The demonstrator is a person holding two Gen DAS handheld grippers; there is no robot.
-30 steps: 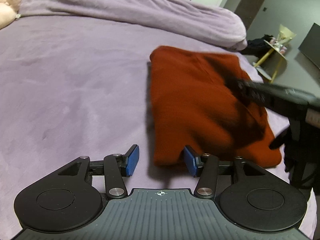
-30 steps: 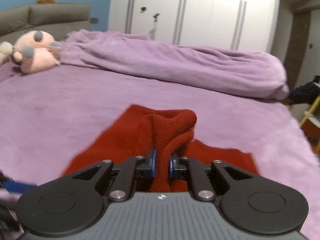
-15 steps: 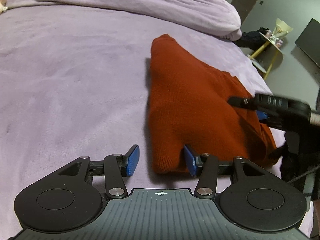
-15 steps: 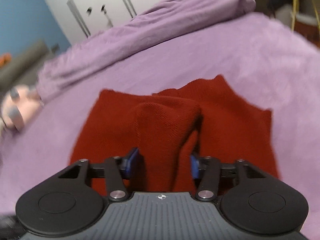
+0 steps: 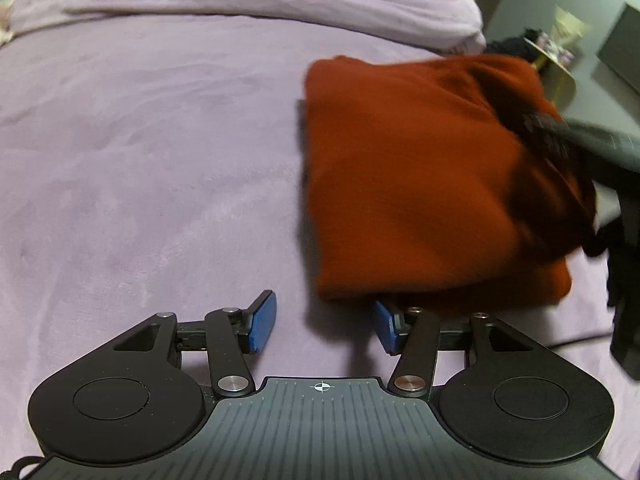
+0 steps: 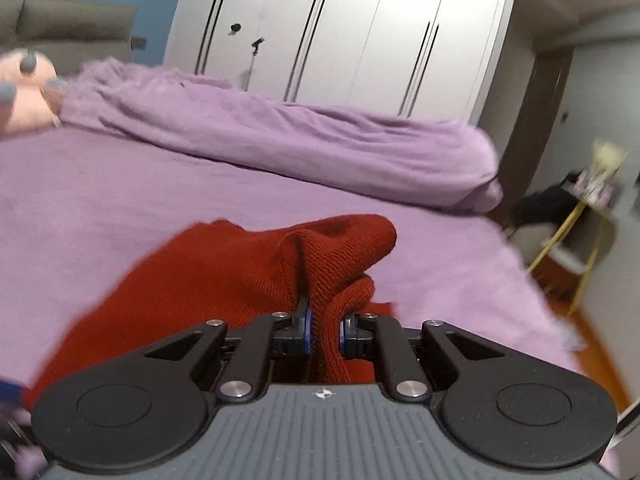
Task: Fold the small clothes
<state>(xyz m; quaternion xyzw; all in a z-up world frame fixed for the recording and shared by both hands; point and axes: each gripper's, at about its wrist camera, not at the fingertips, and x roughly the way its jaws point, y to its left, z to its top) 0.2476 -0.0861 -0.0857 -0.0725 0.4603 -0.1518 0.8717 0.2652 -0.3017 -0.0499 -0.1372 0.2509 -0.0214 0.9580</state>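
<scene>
A rust-red knitted sweater [image 5: 420, 184] lies on the purple bed [image 5: 160, 160], folded into a rough rectangle with a straight left edge and its near edge toward the camera. On its right side a bunched fold of the ribbed knit [image 6: 340, 256] stands lifted off the rest, humped and creased, pinched at its base. The remainder spreads flat on the cover.

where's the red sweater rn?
The red sweater lies on the purple bed, right of centre in the left wrist view, one fold pinched by the right hand-held gripper.
</scene>
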